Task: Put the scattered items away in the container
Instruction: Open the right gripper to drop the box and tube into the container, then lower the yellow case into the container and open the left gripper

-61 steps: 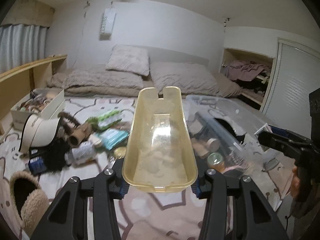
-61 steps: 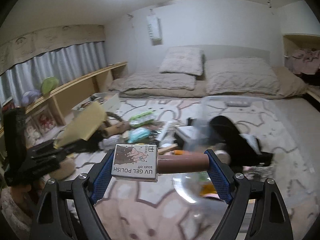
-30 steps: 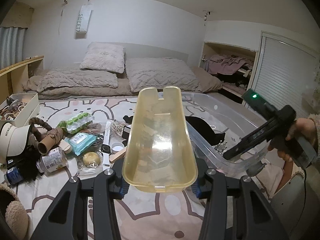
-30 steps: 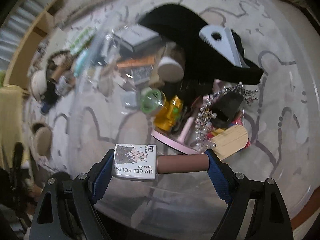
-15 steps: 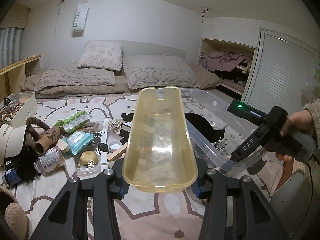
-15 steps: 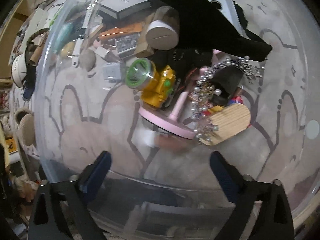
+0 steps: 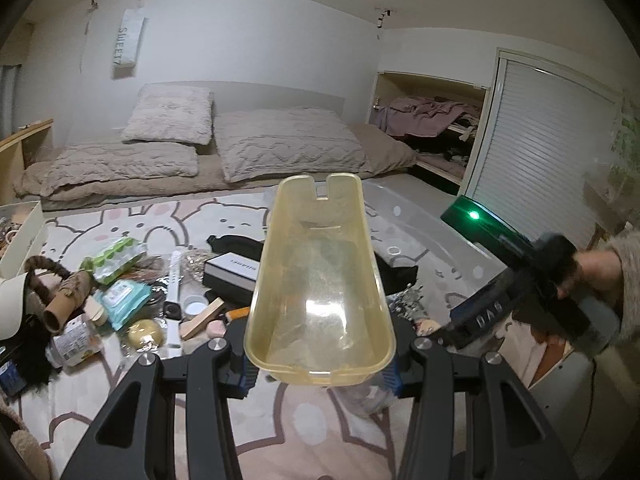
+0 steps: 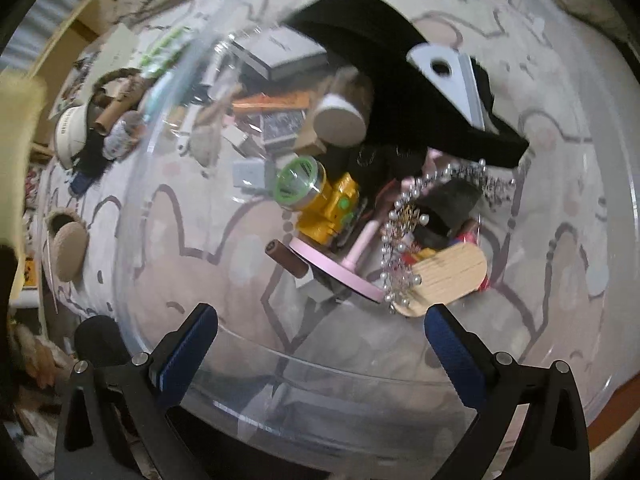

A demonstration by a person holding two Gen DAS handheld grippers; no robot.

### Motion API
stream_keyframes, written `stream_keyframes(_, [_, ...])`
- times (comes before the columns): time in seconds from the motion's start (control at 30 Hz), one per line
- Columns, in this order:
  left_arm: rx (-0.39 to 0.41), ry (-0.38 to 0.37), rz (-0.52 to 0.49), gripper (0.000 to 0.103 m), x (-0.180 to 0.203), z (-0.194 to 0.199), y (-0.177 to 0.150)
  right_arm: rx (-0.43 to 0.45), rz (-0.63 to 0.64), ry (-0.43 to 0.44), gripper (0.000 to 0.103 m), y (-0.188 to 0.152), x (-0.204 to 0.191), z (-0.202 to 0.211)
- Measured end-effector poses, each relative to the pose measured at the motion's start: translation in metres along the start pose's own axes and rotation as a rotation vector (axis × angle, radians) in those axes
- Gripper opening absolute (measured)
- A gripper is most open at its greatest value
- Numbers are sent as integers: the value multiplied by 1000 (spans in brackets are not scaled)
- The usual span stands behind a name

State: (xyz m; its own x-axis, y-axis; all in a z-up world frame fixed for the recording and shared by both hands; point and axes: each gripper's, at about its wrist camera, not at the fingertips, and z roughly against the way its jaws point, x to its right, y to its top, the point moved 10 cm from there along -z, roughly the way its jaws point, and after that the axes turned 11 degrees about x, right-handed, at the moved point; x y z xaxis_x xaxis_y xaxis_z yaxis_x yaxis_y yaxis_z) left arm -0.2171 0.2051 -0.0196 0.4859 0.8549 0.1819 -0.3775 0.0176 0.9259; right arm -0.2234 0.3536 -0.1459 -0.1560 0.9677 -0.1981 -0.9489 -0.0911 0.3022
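Observation:
My left gripper (image 7: 320, 372) is shut on a translucent yellow tray (image 7: 320, 280) and holds it level above the rug. My right gripper (image 8: 320, 344) is open and empty, pointing down into the clear plastic bin (image 8: 320, 376). A brown tube (image 8: 287, 258) lies in the bin beside a pink stand (image 8: 340, 276), a yellow toy (image 8: 332, 208), green tape (image 8: 298, 184), bead strands (image 8: 404, 236) and a black cloth (image 8: 384, 68). The right gripper's body (image 7: 496, 276) shows at the right of the left wrist view.
Scattered items lie on the rug left of the bin: a black box (image 7: 232, 270), a blue wipes pack (image 7: 124, 296), a small bottle (image 7: 74, 340), a cardboard tube (image 7: 60, 304), a white cap (image 7: 12, 308). A bed (image 7: 200, 160) is behind.
My right gripper swung over the bin, opened and dropped the brown tube with its label, which now lies in the bin. My left gripper keeps hold of the yellow tray.

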Motion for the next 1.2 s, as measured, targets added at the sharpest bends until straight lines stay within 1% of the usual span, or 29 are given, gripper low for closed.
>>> stream_keyframes(0.13, [-16, -11, 11, 48, 13, -18, 13, 66, 18, 25, 103, 3, 2, 11])
stream_keyframes(0.2, [-37, 3, 4, 48, 19, -30, 18, 106, 23, 30, 103, 6, 5, 17])
stream_keyframes(0.3, [-80, 24, -33, 48, 27, -49, 20, 161, 21, 40, 103, 10, 14, 30])
stream_keyframes(0.47, [-215, -6, -105, 48, 48, -82, 5, 245, 13, 33, 103, 15, 32, 44])
stream_keyframes(0.57, [-294, -18, -130, 48, 57, -98, -5, 299, 17, -10, 103, 19, 49, 51])
stream_keyframes(0.63, [-350, -25, -147, 48, 62, -108, -13, 323, 10, -21, 103, 20, 58, 54])
stream_keyframes(0.73, [-415, -47, -167, 48, 74, -118, -24, 353, -12, -5, 103, 22, 68, 58])
stream_keyframes(0.8, [-441, -60, -147, 48, 82, -127, -24, 371, -17, 3, 103, 23, 72, 61])
stream_keyframes(0.87, [-459, -68, -100, 48, 87, -139, -19, 389, -8, 15, 103, 24, 73, 62])
stream_keyframes(1.03, [-513, -82, 67, 48, 92, -178, 1, 424, 39, 15, 103, 23, 70, 63])
stream_keyframes(1.1, [-530, -67, 102, 48, 94, -194, 5, 429, 83, 12, 103, 21, 68, 62])
stream_keyframes(1.2, [-560, -43, 146, 48, 96, -214, 3, 428, 133, 37, 103, 17, 65, 60])
